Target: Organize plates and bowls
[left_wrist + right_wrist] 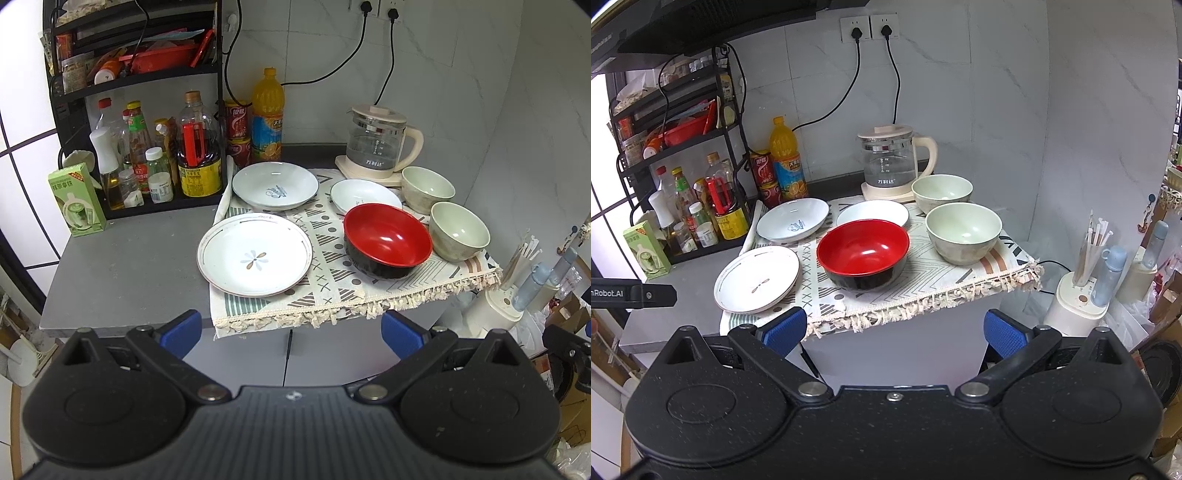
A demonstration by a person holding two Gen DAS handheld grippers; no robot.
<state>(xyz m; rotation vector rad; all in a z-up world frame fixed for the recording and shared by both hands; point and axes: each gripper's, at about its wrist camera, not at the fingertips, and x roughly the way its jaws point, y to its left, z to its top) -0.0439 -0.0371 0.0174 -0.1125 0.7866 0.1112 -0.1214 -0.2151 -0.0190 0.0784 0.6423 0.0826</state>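
Six dishes sit unstacked on the patterned cloth (332, 295) mid-frame: three plates left, red bowl (388, 240) and two green bowls (458, 236) right, so nothing is sorted yet. Left gripper (291, 328) and right gripper (894, 328) hang at the lower edge, jaws wide apart and empty, probably readying a first pick.

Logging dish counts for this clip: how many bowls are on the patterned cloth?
3. The red bowl sits mid-cloth at the front; one pale green bowl is right of it, another green bowl behind, beside the kettle.
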